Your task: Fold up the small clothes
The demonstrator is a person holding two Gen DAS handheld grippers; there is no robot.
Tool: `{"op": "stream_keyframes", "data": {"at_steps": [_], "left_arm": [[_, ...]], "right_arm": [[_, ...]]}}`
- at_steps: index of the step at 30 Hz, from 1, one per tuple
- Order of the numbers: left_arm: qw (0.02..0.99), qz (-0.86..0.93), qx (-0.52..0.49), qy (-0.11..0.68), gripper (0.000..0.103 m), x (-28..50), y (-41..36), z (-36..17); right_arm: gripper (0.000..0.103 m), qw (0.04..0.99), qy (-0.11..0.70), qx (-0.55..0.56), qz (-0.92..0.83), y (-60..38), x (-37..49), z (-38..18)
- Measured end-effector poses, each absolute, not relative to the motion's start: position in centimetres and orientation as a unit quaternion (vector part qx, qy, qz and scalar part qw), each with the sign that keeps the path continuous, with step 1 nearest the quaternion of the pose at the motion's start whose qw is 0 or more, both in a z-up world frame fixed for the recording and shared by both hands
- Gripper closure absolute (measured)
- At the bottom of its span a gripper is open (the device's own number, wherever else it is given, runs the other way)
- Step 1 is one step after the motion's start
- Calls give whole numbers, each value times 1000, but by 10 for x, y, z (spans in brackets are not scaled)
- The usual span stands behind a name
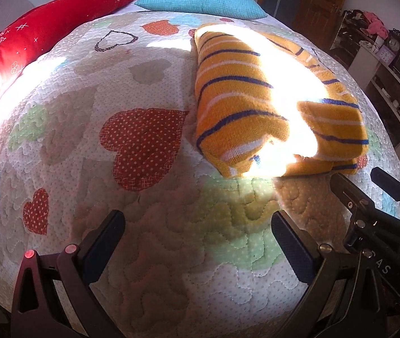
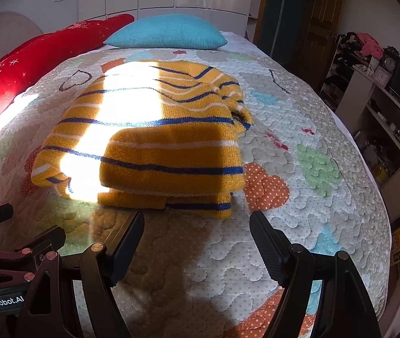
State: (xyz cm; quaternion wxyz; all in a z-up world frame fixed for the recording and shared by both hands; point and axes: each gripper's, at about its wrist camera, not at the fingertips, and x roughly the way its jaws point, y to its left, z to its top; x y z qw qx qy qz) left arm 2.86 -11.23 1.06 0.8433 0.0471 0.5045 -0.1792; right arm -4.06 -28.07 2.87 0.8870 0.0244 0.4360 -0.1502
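Note:
A small yellow knit sweater (image 1: 256, 95) with blue and white stripes lies folded in layers on the quilted bedspread (image 1: 143, 225). It also shows in the right wrist view (image 2: 155, 146), partly in a bright patch of sunlight. My left gripper (image 1: 197, 225) is open and empty, above the quilt, to the near left of the sweater. My right gripper (image 2: 197, 225) is open and empty, just in front of the sweater's near edge. The right gripper also shows in the left wrist view (image 1: 369, 194), close to the sweater's near right corner.
A red cushion (image 2: 31, 64) lies along the bed's left side and a turquoise pillow (image 2: 169, 32) at its head. Shelves with clutter and a clock (image 2: 380, 93) stand to the right of the bed. A wooden door (image 2: 321, 19) is at the back.

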Motion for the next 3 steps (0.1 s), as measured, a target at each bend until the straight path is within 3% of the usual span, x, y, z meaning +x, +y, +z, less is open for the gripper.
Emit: {"op": "stream_keyframes", "data": {"at_steps": [3], "left_arm": [[843,-180,43,505,0,36,-113,11]], "right_arm": [[22,886,438,29,-152,-287,-39,27]]}}
